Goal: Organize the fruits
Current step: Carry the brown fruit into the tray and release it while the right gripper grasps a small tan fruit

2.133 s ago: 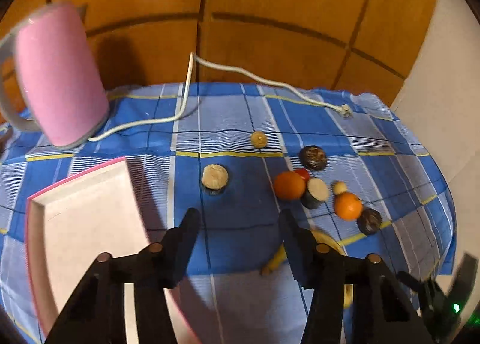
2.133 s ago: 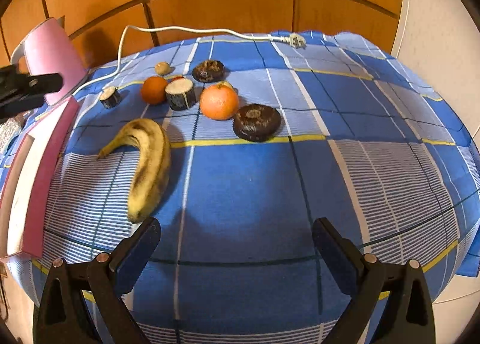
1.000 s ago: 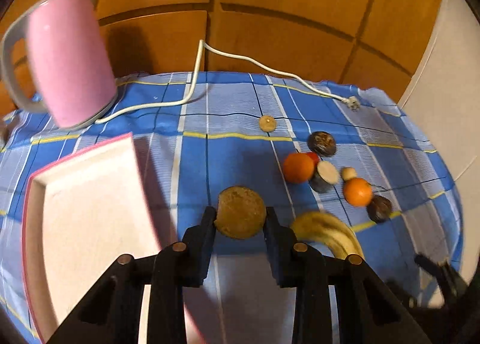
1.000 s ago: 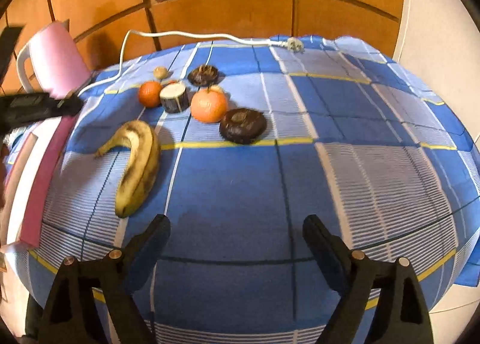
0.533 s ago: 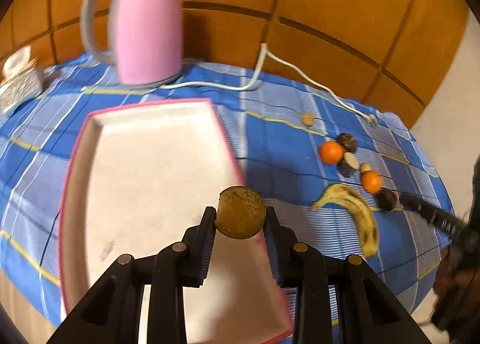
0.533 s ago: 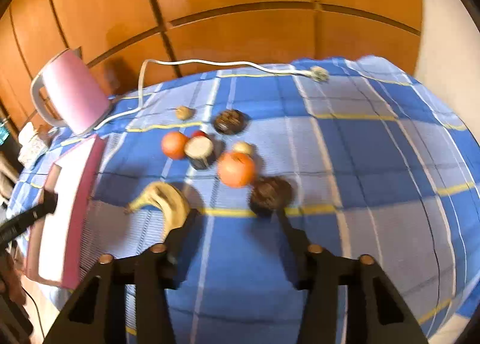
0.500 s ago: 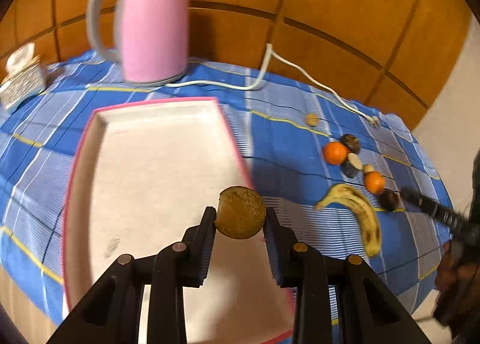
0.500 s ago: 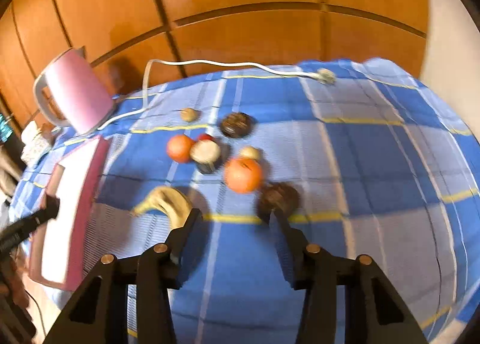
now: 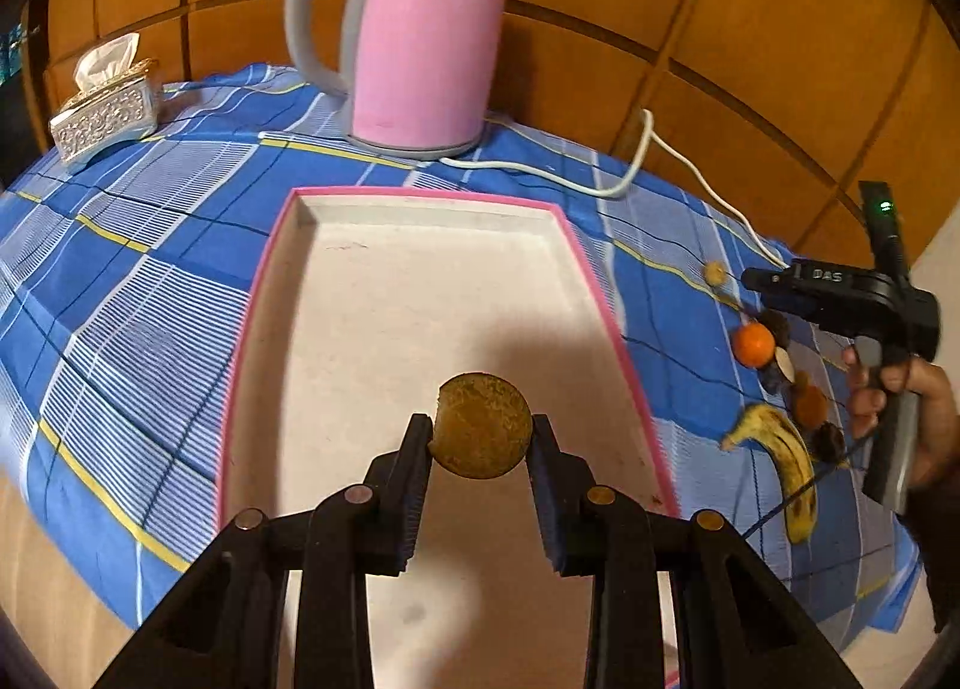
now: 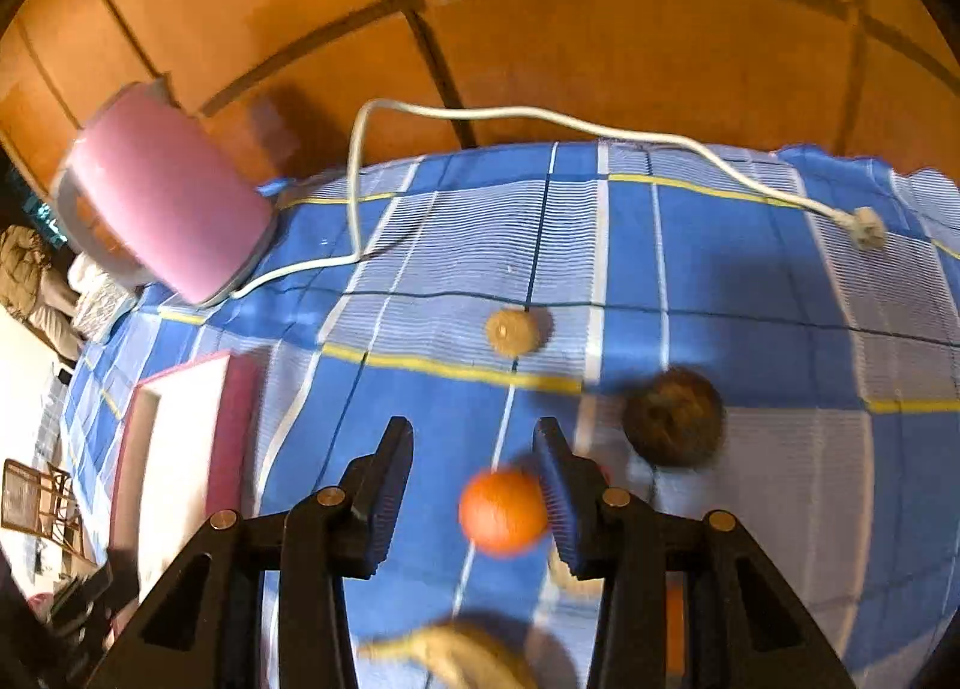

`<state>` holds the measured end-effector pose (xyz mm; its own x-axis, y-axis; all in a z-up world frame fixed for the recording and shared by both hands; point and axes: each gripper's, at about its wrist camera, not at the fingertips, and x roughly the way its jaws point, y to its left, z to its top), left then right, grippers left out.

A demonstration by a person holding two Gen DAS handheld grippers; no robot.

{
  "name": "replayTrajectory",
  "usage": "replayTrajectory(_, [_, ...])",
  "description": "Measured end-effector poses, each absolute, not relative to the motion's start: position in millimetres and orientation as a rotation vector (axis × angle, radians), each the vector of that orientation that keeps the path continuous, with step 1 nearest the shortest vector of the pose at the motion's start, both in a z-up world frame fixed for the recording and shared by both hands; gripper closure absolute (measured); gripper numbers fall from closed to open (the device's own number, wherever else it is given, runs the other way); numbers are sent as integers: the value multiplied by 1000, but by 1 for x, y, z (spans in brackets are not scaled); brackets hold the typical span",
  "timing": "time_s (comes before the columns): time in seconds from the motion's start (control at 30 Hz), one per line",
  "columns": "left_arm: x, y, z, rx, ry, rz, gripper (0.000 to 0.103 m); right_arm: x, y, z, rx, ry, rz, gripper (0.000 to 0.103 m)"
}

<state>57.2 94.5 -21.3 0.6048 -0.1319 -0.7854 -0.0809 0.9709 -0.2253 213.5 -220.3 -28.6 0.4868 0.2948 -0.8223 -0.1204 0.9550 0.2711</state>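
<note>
My left gripper (image 9: 480,437) is shut on a round brown fruit (image 9: 482,425) and holds it above the near part of the white tray with a pink rim (image 9: 384,293). My right gripper (image 10: 474,449) is open, low over the blue checked cloth. An orange (image 10: 501,512) lies between its fingers, close to the right finger. A dark round fruit (image 10: 672,425) and a small tan fruit (image 10: 511,332) lie beyond. A banana (image 10: 468,659) shows at the bottom edge. In the left wrist view the banana (image 9: 786,461), the orange (image 9: 753,344) and the right gripper's body (image 9: 852,305) sit at the right.
A pink kettle (image 9: 420,29) stands behind the tray, its white cord (image 9: 600,185) trailing right to a plug (image 10: 864,227). A tissue box (image 9: 105,110) sits at the far left. Wooden panels back the table. The tray's edge (image 10: 234,437) shows left of the right gripper.
My left gripper carried the brown fruit further over the tray. My right gripper moved forward and down onto the fruit group, so the orange now sits between its fingers.
</note>
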Motion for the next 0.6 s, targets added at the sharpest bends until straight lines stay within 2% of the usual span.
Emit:
replayTrajectory(0.33, [121,125,-19,-219,934,32,71,273,-211,-58,169,1115,172,61])
replayTrajectory(0.37, [128,127,-21,-214,943,31,71,276,-210,-60,153,1123,168,65])
replayTrajectory(0.4, [135,128,-22,-210,943,34,71,279,-208,-63,132,1133,157,75])
replayTrajectory(0.5, [152,131,-23,-184,941,51,70,283,-204,-66,104,1124,147,75])
replayTrajectory(0.57, [160,132,-26,-177,947,76,68,283,-201,-67,69,1122,148,76])
replayTrajectory(0.6, [162,132,-26,-177,942,75,61,282,-199,-67,54,1121,150,76])
